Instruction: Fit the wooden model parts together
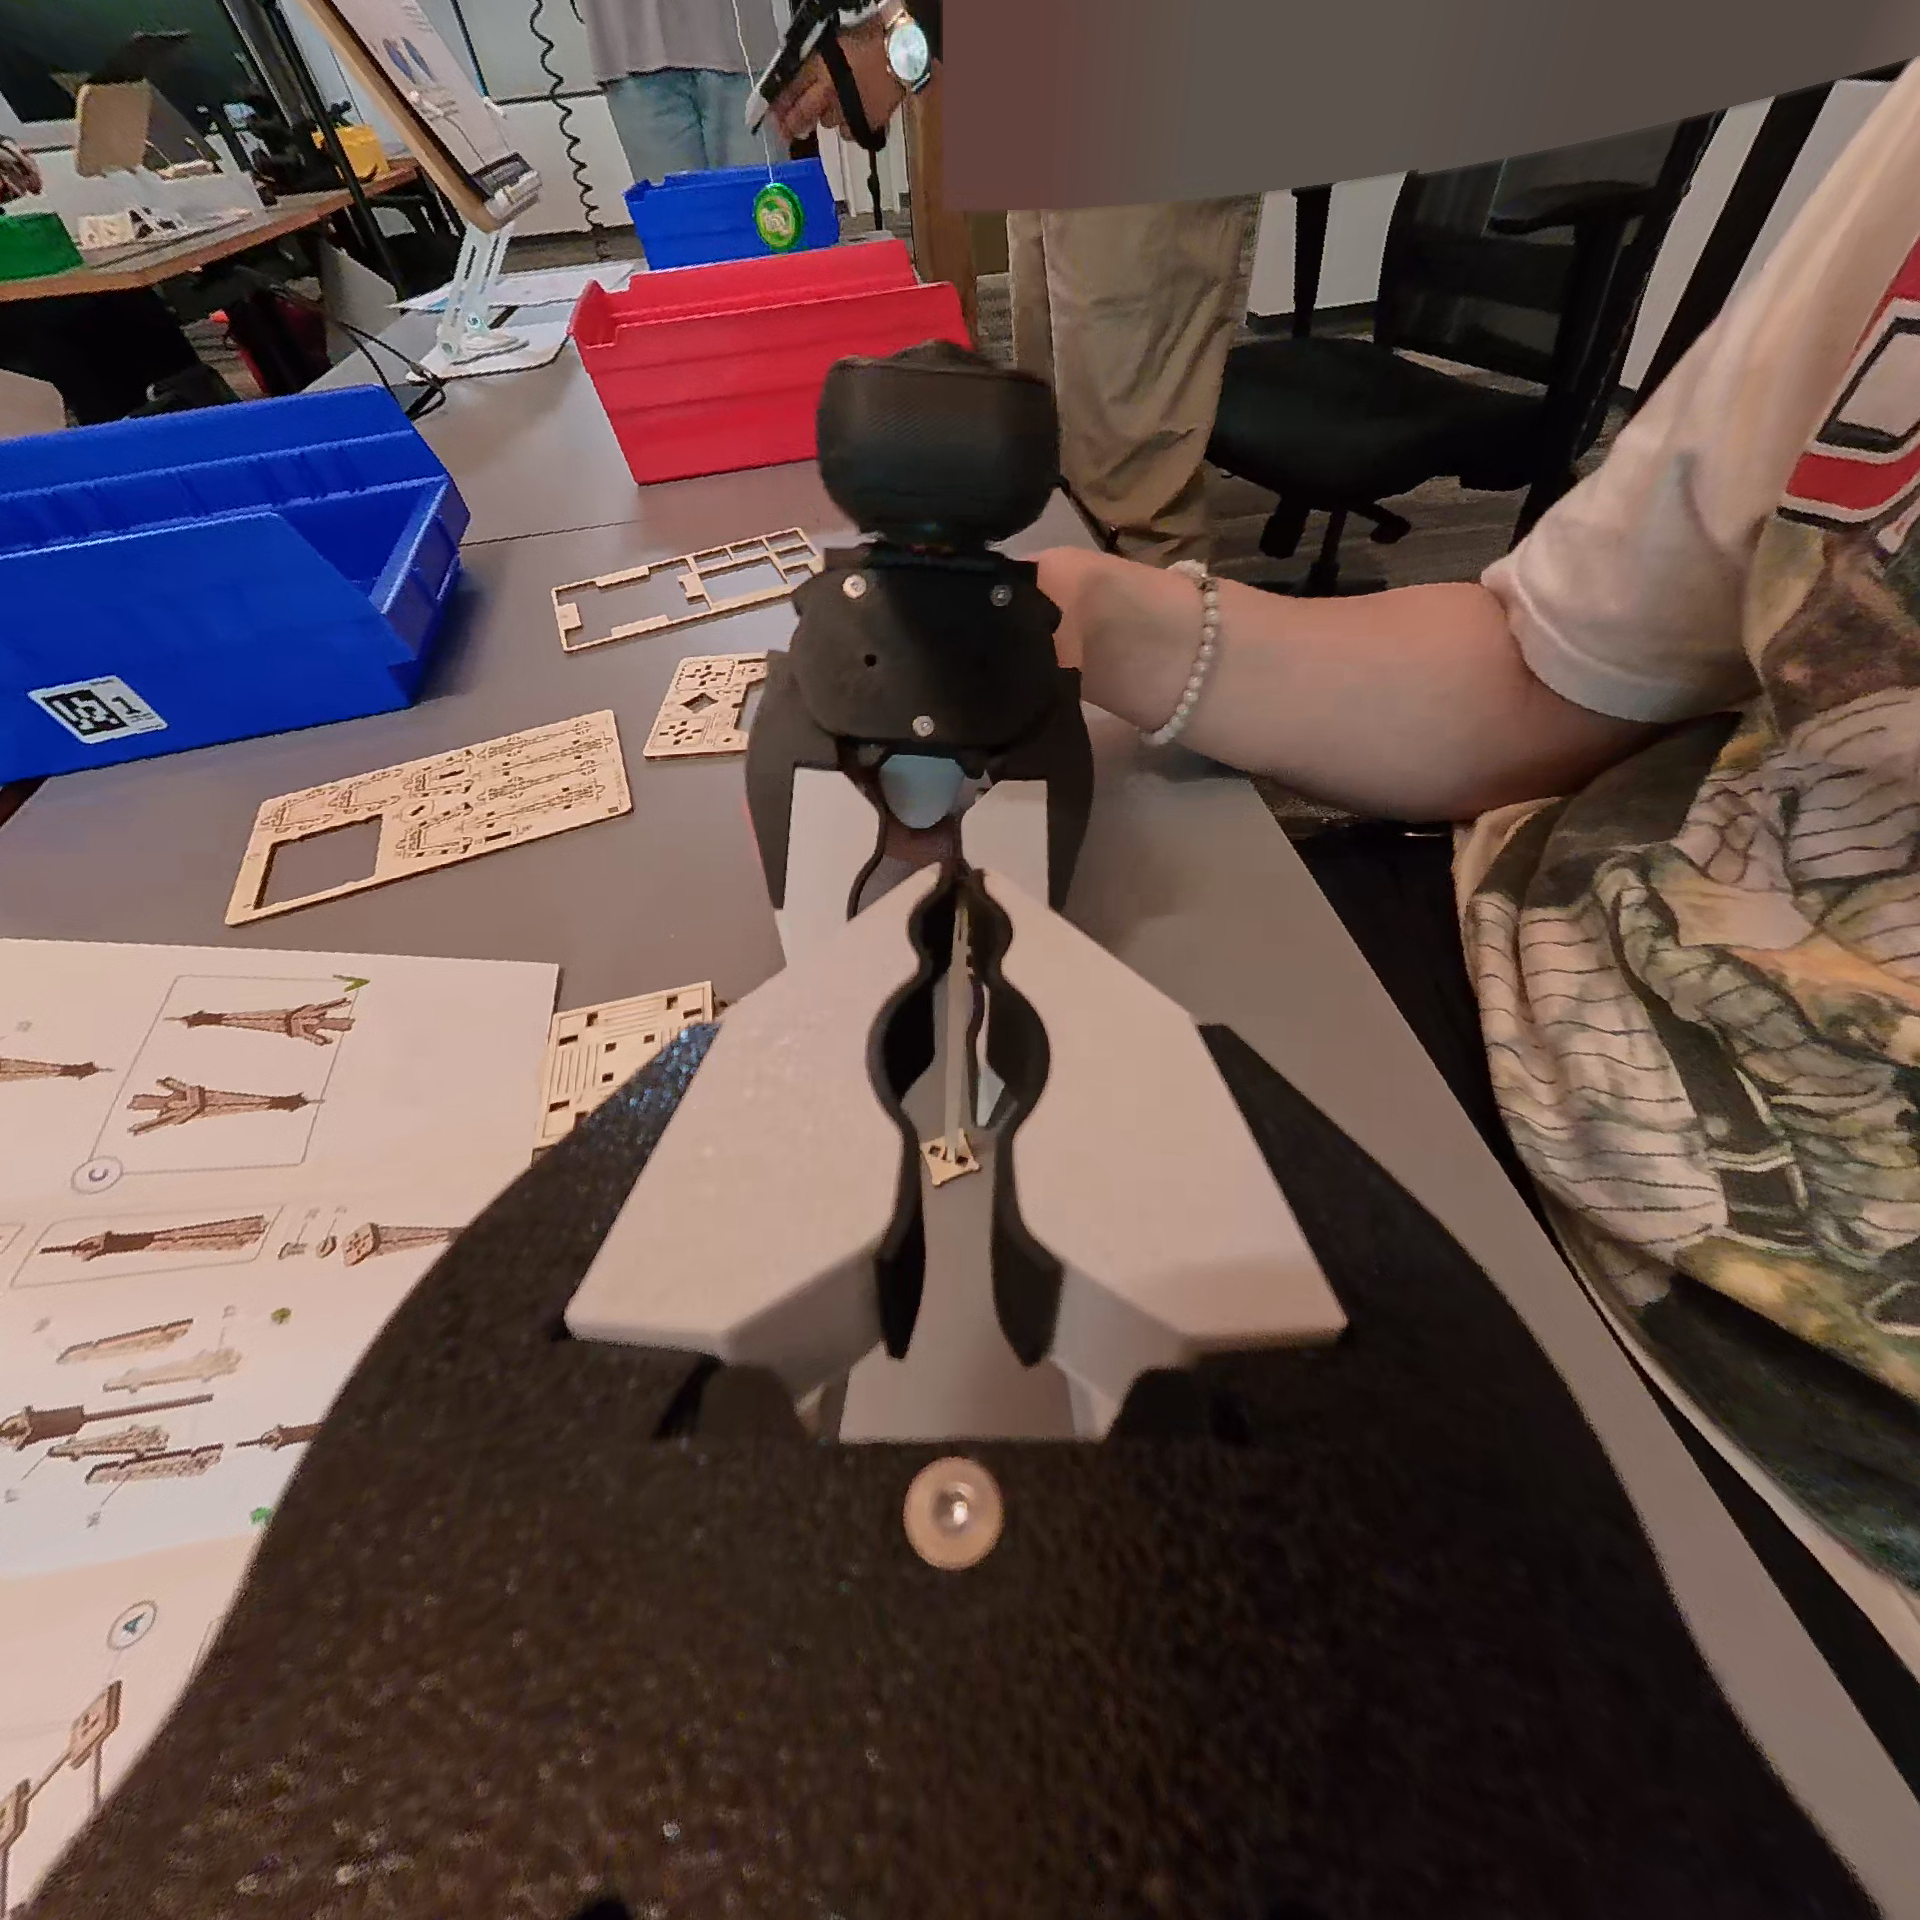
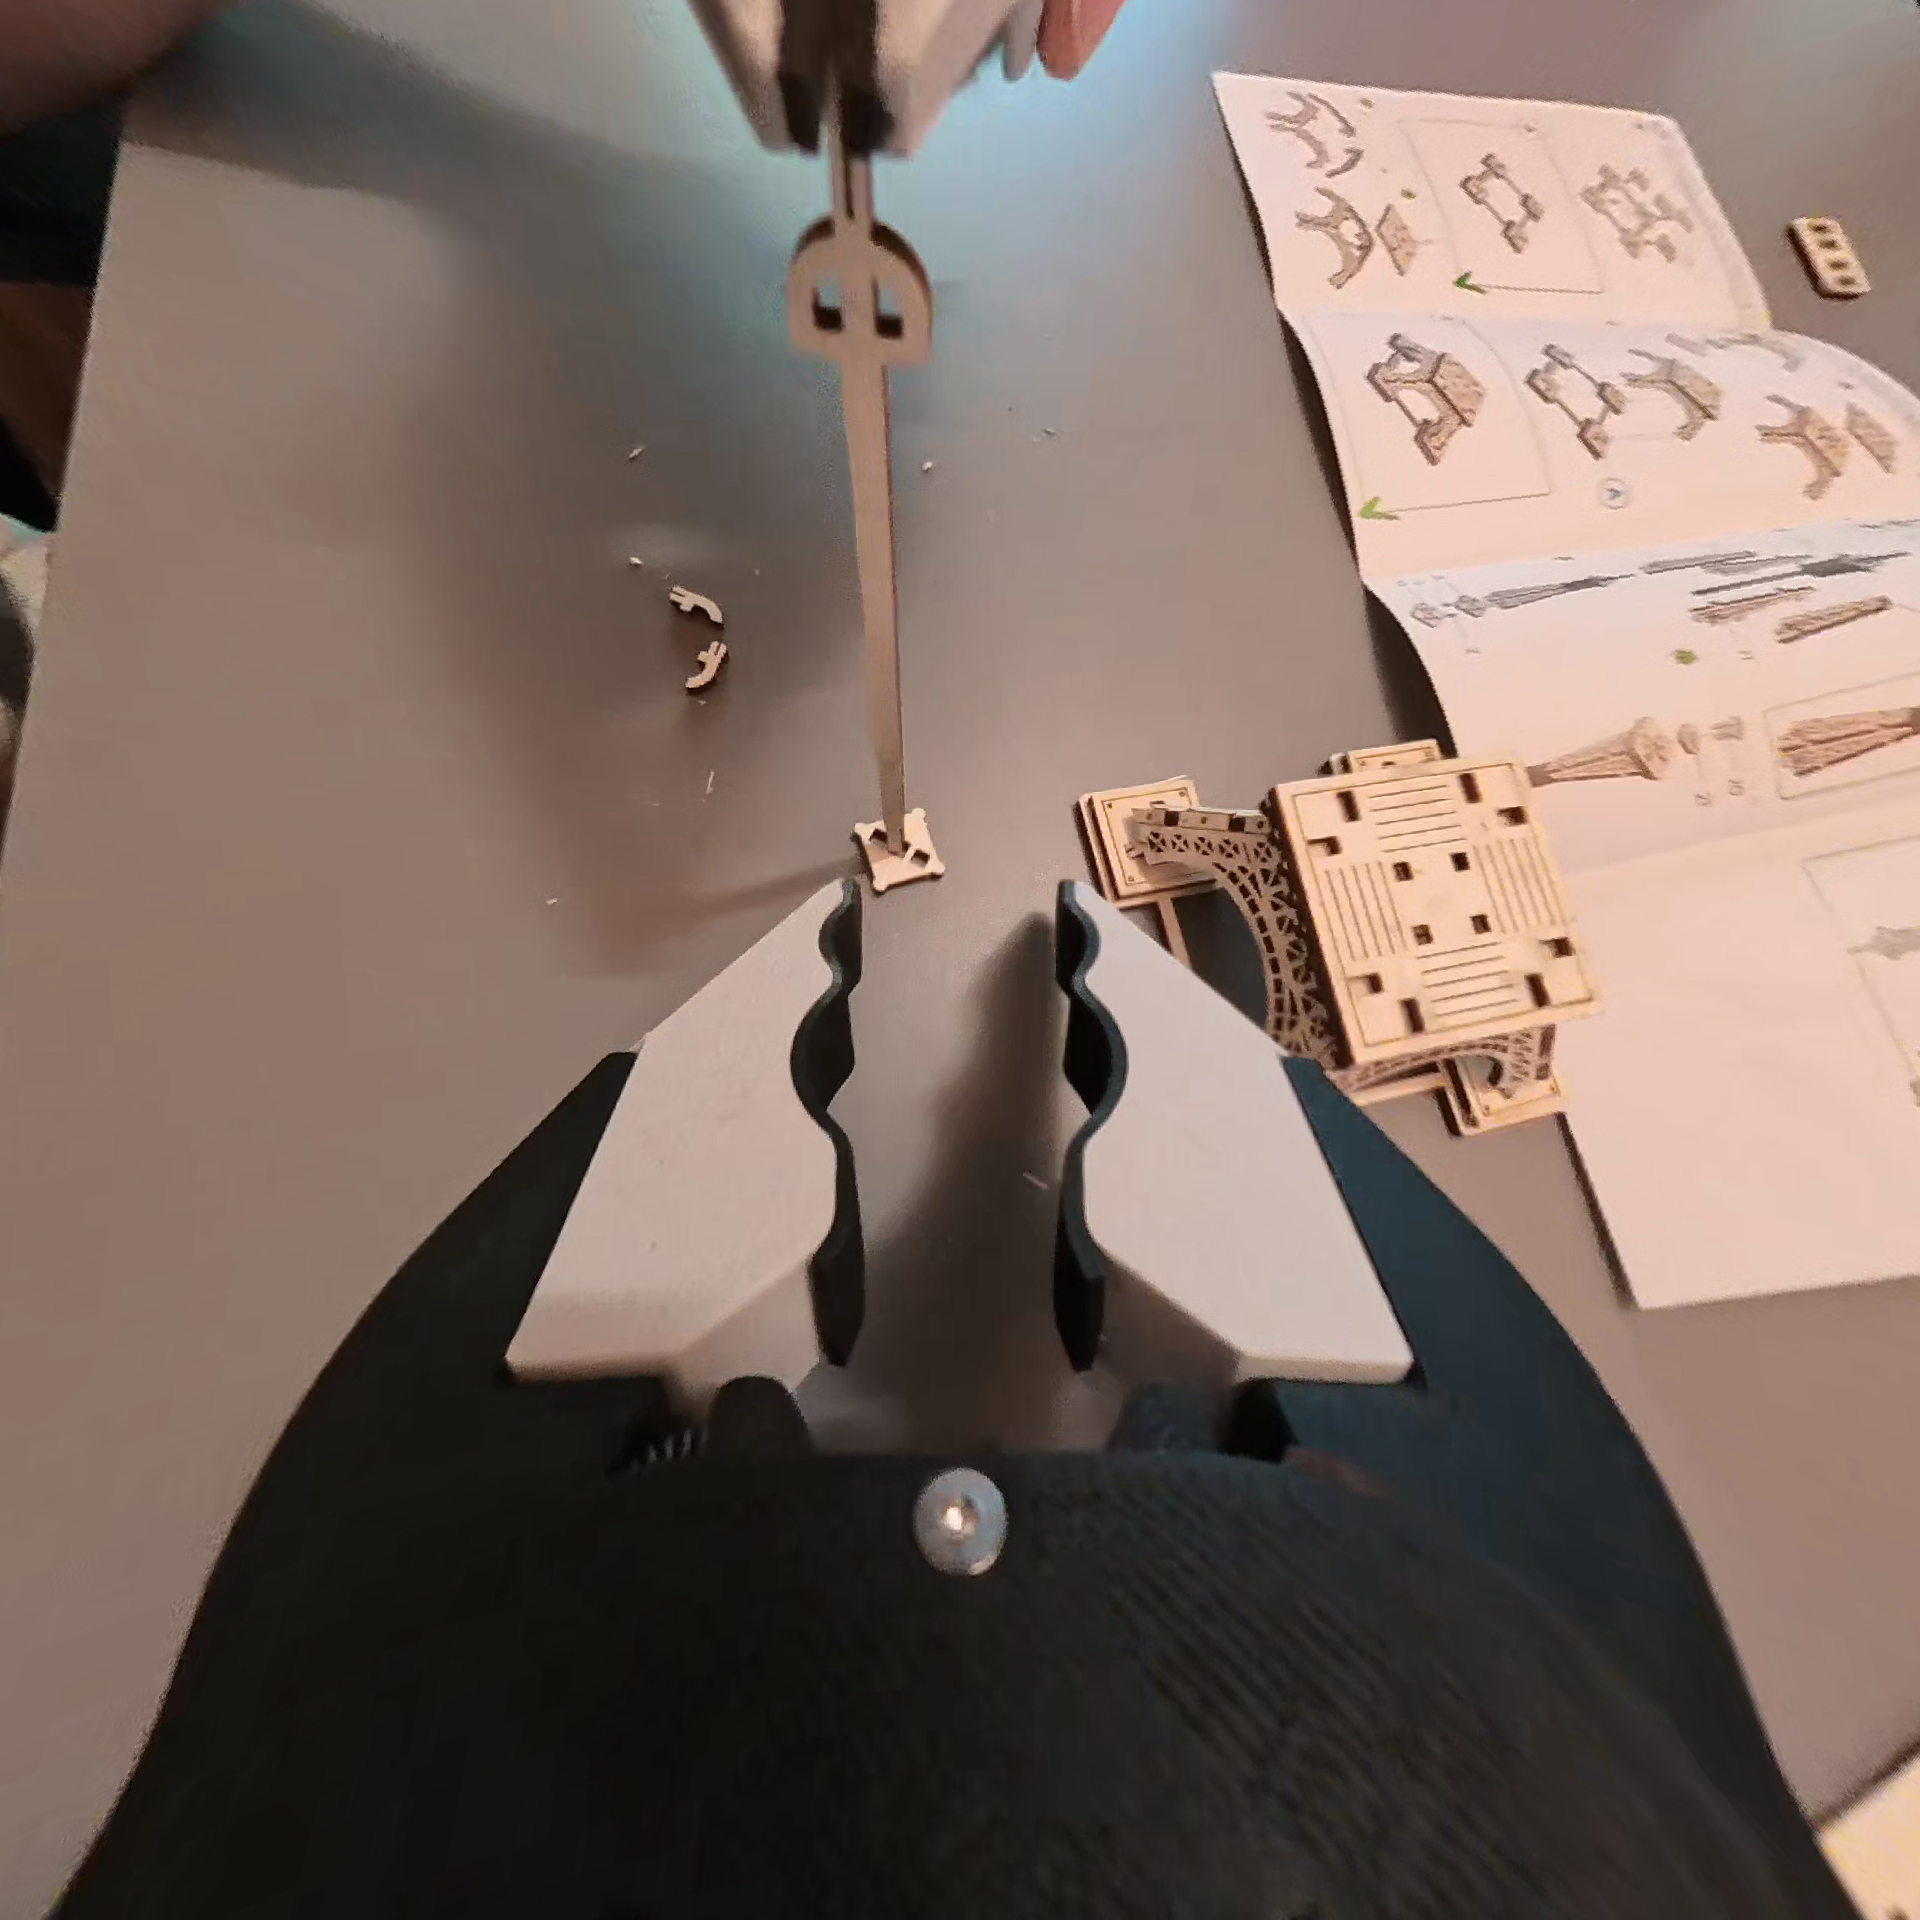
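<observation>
Between the wavy black pads of the left gripper (image 1: 961, 904), clamped tight, stands a long thin pale wooden spire strip (image 2: 878, 582), upright; its lower tip meets a small square wooden plate (image 2: 900, 856) lying flat on the grey table (image 2: 416, 520); just short of that plate the right gripper (image 2: 958, 899) hovers with its fingers spread apart, holding nothing; beside it to the right sits a pale wooden lattice tower base (image 2: 1413, 925), partly on a white folded instruction sheet (image 2: 1704, 1039); two tiny curved wooden offcuts (image 2: 704, 634) lie left of the strip.
</observation>
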`<state>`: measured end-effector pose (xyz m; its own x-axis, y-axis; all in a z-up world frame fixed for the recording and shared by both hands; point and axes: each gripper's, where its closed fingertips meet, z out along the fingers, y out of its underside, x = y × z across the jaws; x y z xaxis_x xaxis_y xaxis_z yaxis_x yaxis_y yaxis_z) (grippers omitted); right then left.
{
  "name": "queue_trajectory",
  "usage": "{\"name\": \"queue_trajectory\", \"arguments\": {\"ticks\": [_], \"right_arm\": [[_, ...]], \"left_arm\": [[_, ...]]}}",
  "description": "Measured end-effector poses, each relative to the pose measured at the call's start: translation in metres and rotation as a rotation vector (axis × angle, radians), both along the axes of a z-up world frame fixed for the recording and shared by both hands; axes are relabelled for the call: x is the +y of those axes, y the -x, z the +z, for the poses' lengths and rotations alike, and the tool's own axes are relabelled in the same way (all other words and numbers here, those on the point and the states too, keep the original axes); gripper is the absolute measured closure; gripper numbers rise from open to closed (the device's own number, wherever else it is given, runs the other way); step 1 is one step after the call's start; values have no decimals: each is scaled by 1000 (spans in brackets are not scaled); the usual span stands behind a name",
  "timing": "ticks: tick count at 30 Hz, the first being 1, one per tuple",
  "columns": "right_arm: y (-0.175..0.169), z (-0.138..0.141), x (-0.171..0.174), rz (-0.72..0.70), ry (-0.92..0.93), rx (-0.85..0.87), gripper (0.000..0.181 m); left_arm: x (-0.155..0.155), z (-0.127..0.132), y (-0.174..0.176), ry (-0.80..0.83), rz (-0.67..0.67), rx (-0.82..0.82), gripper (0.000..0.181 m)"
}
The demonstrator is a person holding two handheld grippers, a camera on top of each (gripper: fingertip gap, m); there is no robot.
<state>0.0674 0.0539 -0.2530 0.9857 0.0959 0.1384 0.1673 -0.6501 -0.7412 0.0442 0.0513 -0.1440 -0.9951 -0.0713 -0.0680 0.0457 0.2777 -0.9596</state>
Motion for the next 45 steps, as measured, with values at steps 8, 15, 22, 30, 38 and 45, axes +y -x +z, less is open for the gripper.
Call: {"name": "queue_trajectory", "arguments": {"ticks": [8,15,22,30,38,45], "right_arm": [[8,34,9,-91,-164,-46,158],[10,32,13,-67,-185,-17,175],[8,30,14,-74,-195,-20,179],[3,30,13,-155,-231,-16,180],[-7,30,11,-243,-231,27,180],[-9,30,9,-266,-231,16,180]], "left_arm": [[-4,0,-2,0,15,-5,181],[-4,0,-4,-2,24,-12,181],[-5,0,-8,3,45,-23,181],[-4,0,-13,18,75,-28,181],[9,14,-23,81,147,-27,171],[21,-16,-30,-47,181,98,172]]}}
